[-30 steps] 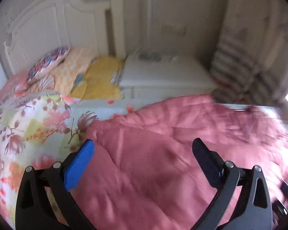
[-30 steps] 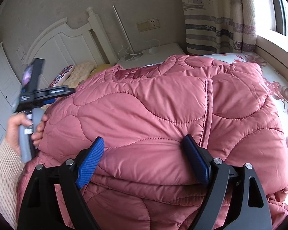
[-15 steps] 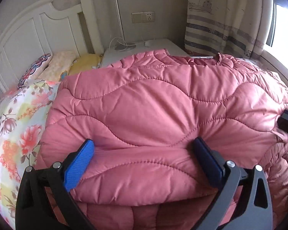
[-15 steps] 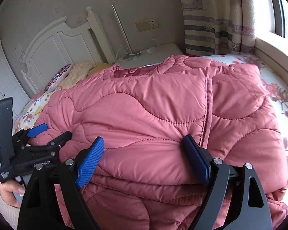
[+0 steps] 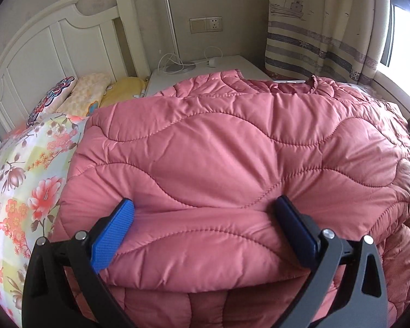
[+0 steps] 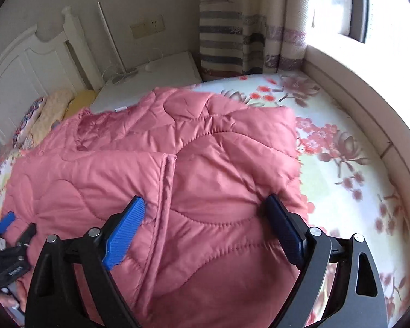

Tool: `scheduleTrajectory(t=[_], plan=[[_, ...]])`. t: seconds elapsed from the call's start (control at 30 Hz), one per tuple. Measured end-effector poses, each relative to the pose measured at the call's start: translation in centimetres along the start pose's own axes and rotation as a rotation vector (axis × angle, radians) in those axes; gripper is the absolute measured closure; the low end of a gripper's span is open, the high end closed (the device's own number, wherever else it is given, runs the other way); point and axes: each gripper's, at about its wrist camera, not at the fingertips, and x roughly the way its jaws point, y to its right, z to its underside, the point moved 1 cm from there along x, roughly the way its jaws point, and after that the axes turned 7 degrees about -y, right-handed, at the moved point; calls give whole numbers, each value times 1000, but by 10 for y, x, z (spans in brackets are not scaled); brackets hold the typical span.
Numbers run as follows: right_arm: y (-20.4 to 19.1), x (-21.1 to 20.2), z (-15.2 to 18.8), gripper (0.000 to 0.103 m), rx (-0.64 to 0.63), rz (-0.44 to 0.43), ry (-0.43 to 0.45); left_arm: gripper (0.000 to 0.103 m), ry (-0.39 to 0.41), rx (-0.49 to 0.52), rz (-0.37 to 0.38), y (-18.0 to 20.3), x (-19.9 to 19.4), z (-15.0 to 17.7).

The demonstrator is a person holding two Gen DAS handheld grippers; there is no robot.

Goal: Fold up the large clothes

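Straddling the puffy coat [image 5: 218, 164] with both tools [image 5: 205, 227] [image 6: 205, 218] spread wide, gripping nothing, the folded flap is risking springing open.

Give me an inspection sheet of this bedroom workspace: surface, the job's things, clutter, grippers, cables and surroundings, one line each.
Surface: bed with floral sheet, bare on the window side.
Job's things: pink quilted padded coat, folded over itself in layers.
Clutter: three pillows at the headboard.
Grippers: left gripper jaws wide, straddling the coat's folded edge; right gripper jaws wide and just opening further, coat between them, pads not pressing.
Cables: white cord and plug on the white nightstand, beside a lamp base.
Surroundings: white headboard, wall socket, striped curtain, bright window.
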Motion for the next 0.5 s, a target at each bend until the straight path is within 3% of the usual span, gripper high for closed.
scheduleTrajectory(t=[0.1, 0.17, 0.27, 0.33, 0.43, 0.5], plan=[[-18, -32, 10, 17, -18, -54, 101, 2, 0, 0, 1, 0, 0, 0], [-51, -43, 25, 17, -162, -64, 149, 2, 1, 0, 0, 0, 0, 0], [-96, -12, 50, 17, -393, 38, 63, 2, -2, -2, -7, 0, 1, 0], [-98, 10, 58, 17, -383, 45, 30, 2, -2, -2, -9, -1, 1, 0], [-90, 1, 53, 17, -307, 18, 11, 2, -3, -4, -8, -2, 2, 0], [-87, -16, 52, 17, -286, 25, 50, 2, -3, -5, -7, -2, 2, 0]])
